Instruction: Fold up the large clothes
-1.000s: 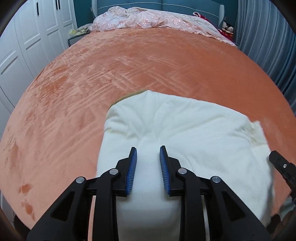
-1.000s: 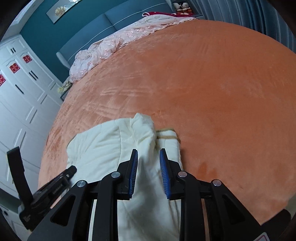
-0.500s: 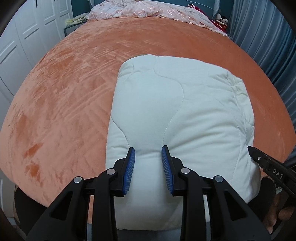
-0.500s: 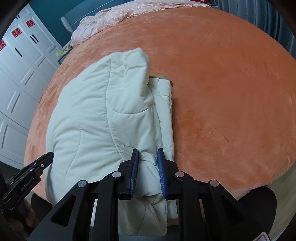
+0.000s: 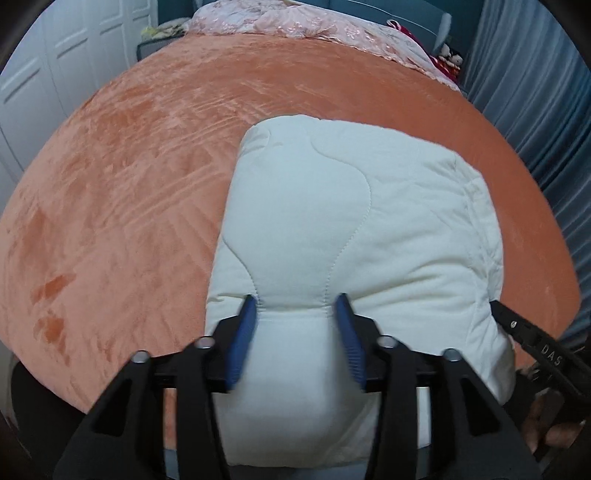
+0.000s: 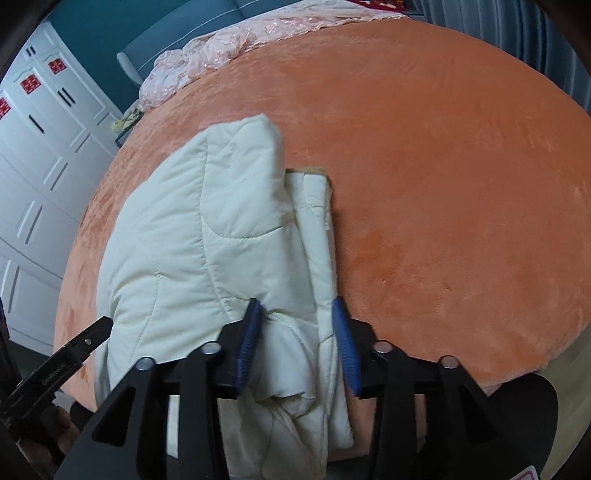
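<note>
A folded cream quilted garment (image 5: 354, 229) lies on the orange bed cover at the near edge; it also shows in the right wrist view (image 6: 207, 236). My left gripper (image 5: 295, 325) is open, its blue pads either side of the garment's near left fold. My right gripper (image 6: 297, 325) is open too, its pads spread around the bunched near right edge. The right gripper's tip shows at the left view's right edge (image 5: 532, 339), and the left gripper's tip shows at the right view's left edge (image 6: 70, 354).
The orange bed cover (image 5: 147, 155) spreads wide to the far side. A pink quilt (image 5: 295, 26) lies bunched at the headboard. White wardrobe doors (image 6: 40, 155) stand on the left, blue curtains (image 5: 535, 74) on the right. The bed's near edge drops off below the grippers.
Both grippers opened wider; the right one had been pinched on the bunched edge and let go. The garment stays folded near the bed's edge.
</note>
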A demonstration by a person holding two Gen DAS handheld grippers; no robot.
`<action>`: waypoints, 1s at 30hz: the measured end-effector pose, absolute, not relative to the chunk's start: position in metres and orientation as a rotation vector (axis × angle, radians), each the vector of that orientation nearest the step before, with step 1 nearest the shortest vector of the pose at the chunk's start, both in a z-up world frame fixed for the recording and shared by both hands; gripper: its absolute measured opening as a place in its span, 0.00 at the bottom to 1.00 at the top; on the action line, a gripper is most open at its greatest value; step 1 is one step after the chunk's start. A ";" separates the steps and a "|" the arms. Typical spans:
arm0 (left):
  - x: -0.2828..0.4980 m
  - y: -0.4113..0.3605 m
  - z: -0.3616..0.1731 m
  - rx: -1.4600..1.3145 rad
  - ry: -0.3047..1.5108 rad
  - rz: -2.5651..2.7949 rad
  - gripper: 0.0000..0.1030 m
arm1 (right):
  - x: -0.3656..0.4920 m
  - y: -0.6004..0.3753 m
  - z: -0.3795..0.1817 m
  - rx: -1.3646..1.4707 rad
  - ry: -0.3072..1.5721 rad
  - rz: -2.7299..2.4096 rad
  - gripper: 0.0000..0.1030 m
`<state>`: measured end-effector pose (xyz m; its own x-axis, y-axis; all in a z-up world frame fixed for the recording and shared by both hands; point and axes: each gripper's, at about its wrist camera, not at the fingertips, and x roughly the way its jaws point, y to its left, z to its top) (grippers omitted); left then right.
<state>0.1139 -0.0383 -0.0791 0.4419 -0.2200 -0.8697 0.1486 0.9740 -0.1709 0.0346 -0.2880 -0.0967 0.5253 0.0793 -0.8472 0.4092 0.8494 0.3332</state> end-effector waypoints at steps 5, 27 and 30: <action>0.130 -0.010 -0.082 -0.246 1.136 -0.231 0.84 | 0.032 -0.320 -0.117 0.796 1.021 -0.178 0.64; 0.134 -0.022 -0.091 -0.356 1.132 -0.329 0.67 | 0.067 -0.298 -0.124 0.856 0.956 -0.025 0.25; 0.124 -0.019 -0.063 -0.312 1.073 -0.352 0.60 | 0.060 -0.293 -0.094 0.804 0.895 -0.017 0.22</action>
<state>0.1243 -0.0191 -0.0627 0.4318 -0.4262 -0.7949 0.1275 0.9013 -0.4140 0.0603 -0.2934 -0.0937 0.6452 0.3054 -0.7004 0.3316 0.7140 0.6167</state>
